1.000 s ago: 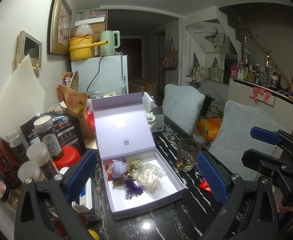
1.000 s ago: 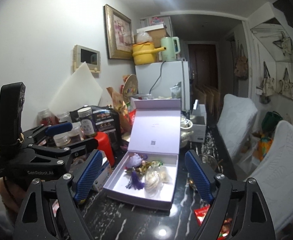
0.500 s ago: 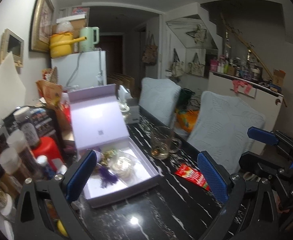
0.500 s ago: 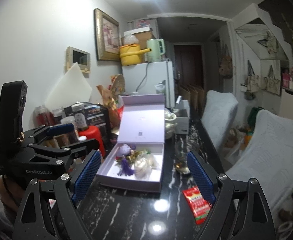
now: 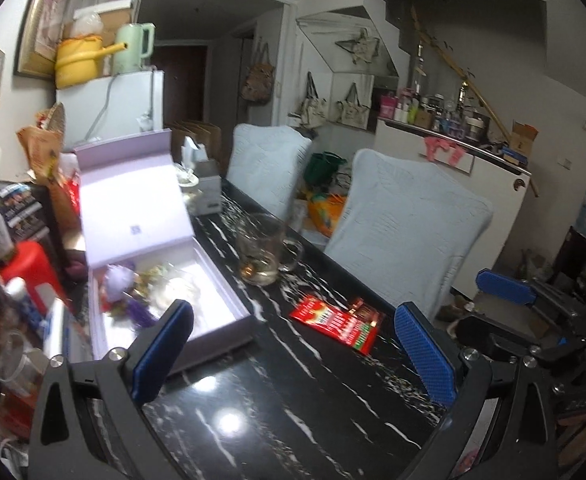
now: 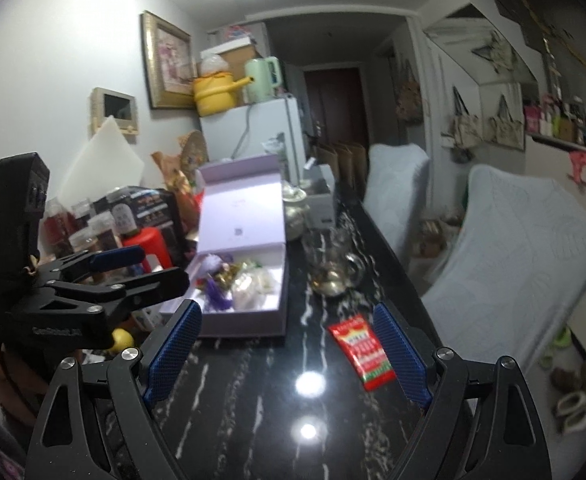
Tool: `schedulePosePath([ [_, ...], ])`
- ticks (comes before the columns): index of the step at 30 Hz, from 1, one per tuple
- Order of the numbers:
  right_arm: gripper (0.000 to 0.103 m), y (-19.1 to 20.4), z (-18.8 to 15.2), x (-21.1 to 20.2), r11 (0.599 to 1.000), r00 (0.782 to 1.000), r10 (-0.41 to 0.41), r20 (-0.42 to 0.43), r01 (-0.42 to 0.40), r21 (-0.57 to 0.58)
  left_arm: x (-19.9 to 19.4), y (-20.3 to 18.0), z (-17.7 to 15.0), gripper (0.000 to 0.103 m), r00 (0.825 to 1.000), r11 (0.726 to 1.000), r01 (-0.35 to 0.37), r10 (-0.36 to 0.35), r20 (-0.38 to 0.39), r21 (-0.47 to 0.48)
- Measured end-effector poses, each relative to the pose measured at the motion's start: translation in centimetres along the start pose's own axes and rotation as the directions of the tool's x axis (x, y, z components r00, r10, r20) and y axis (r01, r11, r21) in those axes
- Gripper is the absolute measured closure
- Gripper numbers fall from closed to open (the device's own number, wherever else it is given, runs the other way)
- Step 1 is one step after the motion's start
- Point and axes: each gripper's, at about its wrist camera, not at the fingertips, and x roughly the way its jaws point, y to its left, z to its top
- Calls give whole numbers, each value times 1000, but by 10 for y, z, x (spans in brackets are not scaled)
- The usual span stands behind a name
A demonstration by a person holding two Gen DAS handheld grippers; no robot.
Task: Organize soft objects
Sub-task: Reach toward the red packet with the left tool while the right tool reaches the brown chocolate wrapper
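Note:
An open lilac box (image 5: 229, 330) (image 6: 245, 326) lies on the black marble table (image 5: 277, 412) (image 6: 253, 400), its lid up. Inside it are soft sachets: a purple one (image 5: 119, 280) (image 6: 213, 262) and a white one (image 5: 177, 288) (image 6: 253, 284). A red packet (image 5: 339, 322) (image 6: 363, 350) lies on the table right of the box. My left gripper (image 5: 291, 354) is open and empty above the table's near part. My right gripper (image 6: 287, 354) is open and empty; the red packet lies by its right finger (image 6: 399, 350). The left gripper also shows in the right wrist view (image 6: 133, 272).
A glass mug (image 5: 263, 254) (image 6: 331, 266) stands right of the box. Jars and a red container (image 5: 29, 268) crowd the left edge. Two chairs with pale covers (image 5: 405, 228) stand along the right side. A white fridge (image 5: 113, 108) stands behind.
Both views have pulled back and swung right. The box now sits further left and the red packet has come into view. Both grippers stay open.

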Motion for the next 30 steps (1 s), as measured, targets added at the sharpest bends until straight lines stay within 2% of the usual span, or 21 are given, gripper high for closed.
schedulePosePath([
  [4,14,-18,-10,3,999,1000,-14,-23,15,39,14,-7,-7,1,999,999,35,-35,-34,-15],
  [13,14,-55,-22,20,996,996,-49,-76,55,74,52,-21,-15,1,992,998,44,-48,-114,-41],
  [30,14,-131,-42,65,981,974,-105,-202,136,141,150,-43,-23,1,952,997,35,-53,-301,-65],
])
